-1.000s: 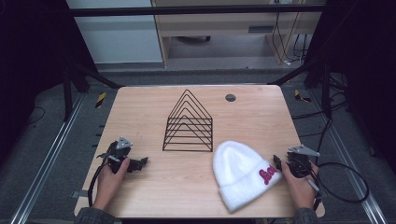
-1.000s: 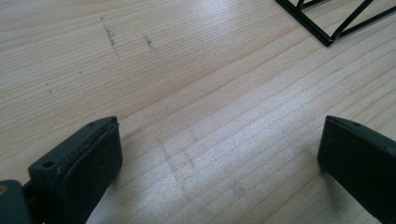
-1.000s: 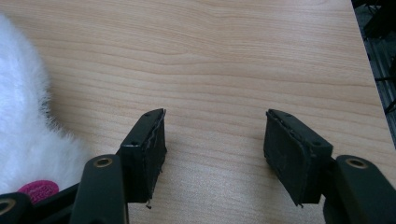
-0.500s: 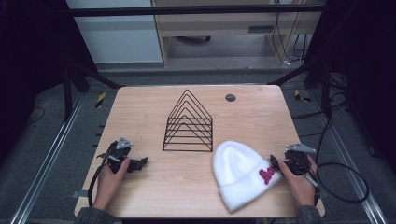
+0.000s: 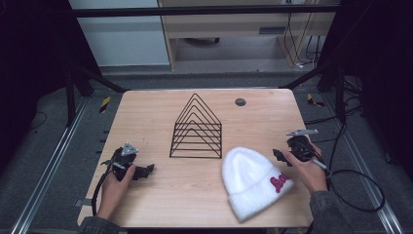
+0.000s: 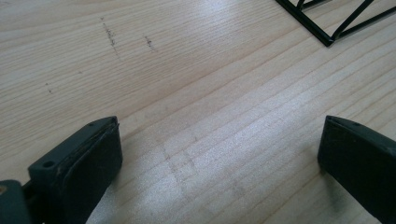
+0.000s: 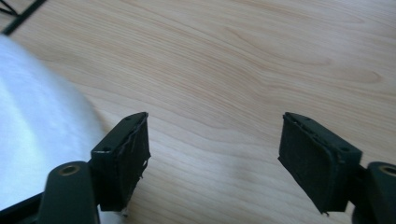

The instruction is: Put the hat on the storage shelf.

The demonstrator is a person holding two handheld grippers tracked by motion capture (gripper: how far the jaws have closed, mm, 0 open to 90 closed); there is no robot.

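A white knit hat [image 5: 253, 183] with a red logo lies flat on the wooden table [image 5: 156, 117], front right. The same hat [image 7: 37, 126] fills the left edge of the right gripper view. My right gripper [image 5: 278, 155] is held by a hand just right of the hat, jaws wide apart over bare wood [image 7: 215, 149], with nothing between them. My left gripper [image 5: 147, 170] rests at the front left, also open over bare wood [image 6: 219, 154]. A black wire rack [image 5: 197, 129] of nested triangles stands at the table's middle; its corner [image 6: 327, 23] appears in the left gripper view.
A small dark round disc [image 5: 240, 102] lies near the table's far edge. Cables [image 5: 350, 190] trail off the right side from the right gripper. Metal frame rails and dark floor surround the table.
The right hand and its gripper have moved forward and slightly left, along the hat's right side. The left gripper has stayed put.
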